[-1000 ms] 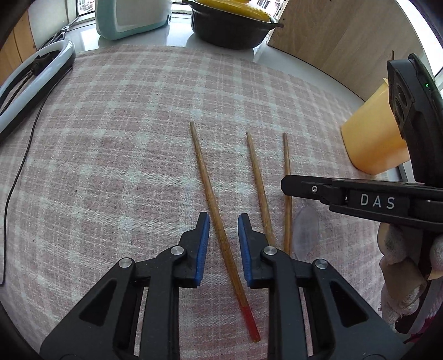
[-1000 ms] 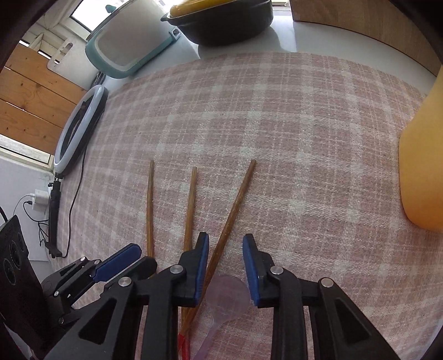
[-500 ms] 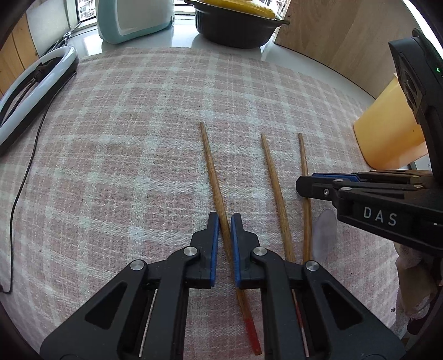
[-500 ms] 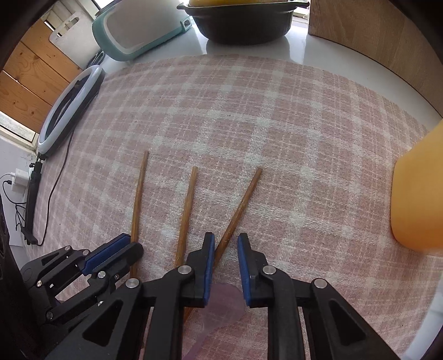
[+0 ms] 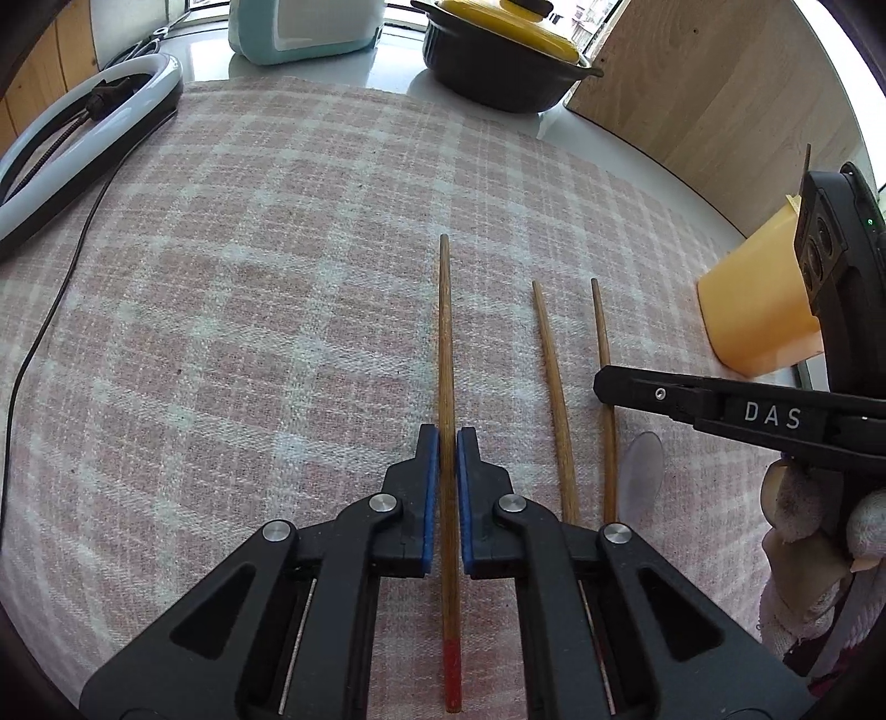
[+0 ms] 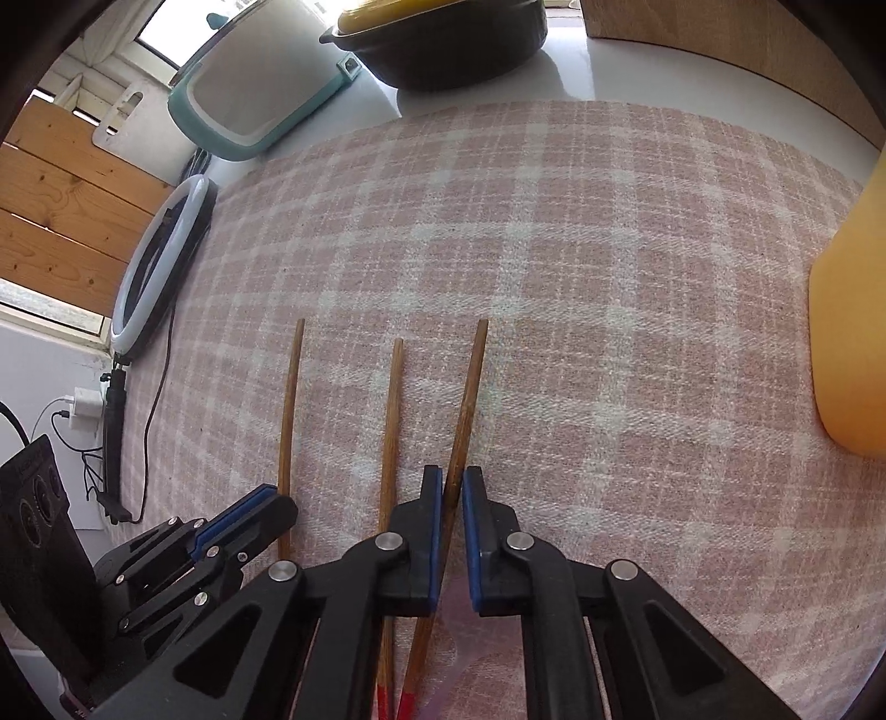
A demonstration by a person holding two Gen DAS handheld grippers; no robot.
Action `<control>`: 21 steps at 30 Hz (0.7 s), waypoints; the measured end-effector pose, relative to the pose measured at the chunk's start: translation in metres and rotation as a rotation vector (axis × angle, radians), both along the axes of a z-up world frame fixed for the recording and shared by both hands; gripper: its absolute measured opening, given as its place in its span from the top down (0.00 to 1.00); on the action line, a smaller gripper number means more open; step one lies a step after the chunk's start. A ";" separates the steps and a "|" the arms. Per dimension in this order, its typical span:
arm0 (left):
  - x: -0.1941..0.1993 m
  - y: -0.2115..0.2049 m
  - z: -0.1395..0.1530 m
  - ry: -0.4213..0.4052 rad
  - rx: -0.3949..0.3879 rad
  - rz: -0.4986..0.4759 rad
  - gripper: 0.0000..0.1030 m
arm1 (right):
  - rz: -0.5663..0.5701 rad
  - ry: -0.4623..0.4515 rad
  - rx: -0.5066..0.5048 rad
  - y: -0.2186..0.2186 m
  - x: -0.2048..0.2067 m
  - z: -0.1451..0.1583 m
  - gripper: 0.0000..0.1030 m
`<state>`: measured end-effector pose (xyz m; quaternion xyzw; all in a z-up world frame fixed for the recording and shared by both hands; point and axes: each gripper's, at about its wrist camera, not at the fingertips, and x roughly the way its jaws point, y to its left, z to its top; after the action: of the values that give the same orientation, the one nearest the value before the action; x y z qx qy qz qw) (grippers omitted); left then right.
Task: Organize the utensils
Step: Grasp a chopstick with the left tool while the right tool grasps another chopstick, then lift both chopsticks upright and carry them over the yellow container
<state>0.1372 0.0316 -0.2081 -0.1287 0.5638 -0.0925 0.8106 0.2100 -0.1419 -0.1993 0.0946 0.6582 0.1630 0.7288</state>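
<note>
Three wooden chopsticks with red ends lie side by side on the pink checked cloth (image 5: 277, 277). My left gripper (image 5: 447, 435) is shut on the left chopstick (image 5: 444, 332), its blue pads pinching the shaft. My right gripper (image 6: 453, 476) is shut on the right chopstick (image 6: 470, 382) in the same way. The middle chopstick (image 5: 551, 376) lies free between them. Each view shows the other gripper from the side: the right gripper (image 5: 601, 382) at the right chopstick (image 5: 601, 332), the left gripper (image 6: 277, 498) at the left chopstick (image 6: 289, 399). A clear plastic spoon (image 5: 642, 471) lies beside the right chopstick.
A yellow cup (image 5: 753, 310) stands at the cloth's right edge. Behind the cloth are a black pot with a yellow lid (image 5: 498, 55), a teal appliance (image 5: 299, 27) and a wooden board (image 5: 692, 99). A ring light (image 5: 83, 127) and its cable lie at the left. A gloved hand (image 5: 797, 509) holds the right gripper.
Both grippers' jaws went from open around a chopstick to closed on it. The left chopstick now lines up straight between the left fingers. Both hands stayed in place.
</note>
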 end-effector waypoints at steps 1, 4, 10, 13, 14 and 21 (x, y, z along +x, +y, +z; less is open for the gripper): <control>-0.002 0.001 0.002 -0.004 -0.003 0.001 0.96 | -0.006 -0.001 0.014 -0.002 -0.001 0.001 0.96; -0.005 0.003 0.009 -0.016 -0.014 0.005 0.96 | -0.010 -0.020 0.033 -0.006 -0.004 0.007 0.96; -0.016 0.004 0.027 -0.050 -0.031 0.010 0.96 | 0.020 -0.107 0.089 -0.011 -0.018 0.031 0.96; -0.023 0.005 0.035 -0.066 -0.041 0.014 0.96 | 0.032 -0.142 0.109 -0.015 -0.026 0.041 0.96; -0.024 0.005 0.037 -0.071 -0.044 0.016 0.96 | 0.037 -0.151 0.117 -0.017 -0.028 0.043 0.97; -0.031 -0.001 0.045 -0.087 -0.062 0.012 0.96 | 0.054 -0.204 0.139 -0.025 -0.042 0.059 0.97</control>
<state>0.1067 0.0310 -0.1627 -0.1531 0.5243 -0.1104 0.8304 0.1683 -0.1667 -0.1401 0.1100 0.5700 0.2366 0.7792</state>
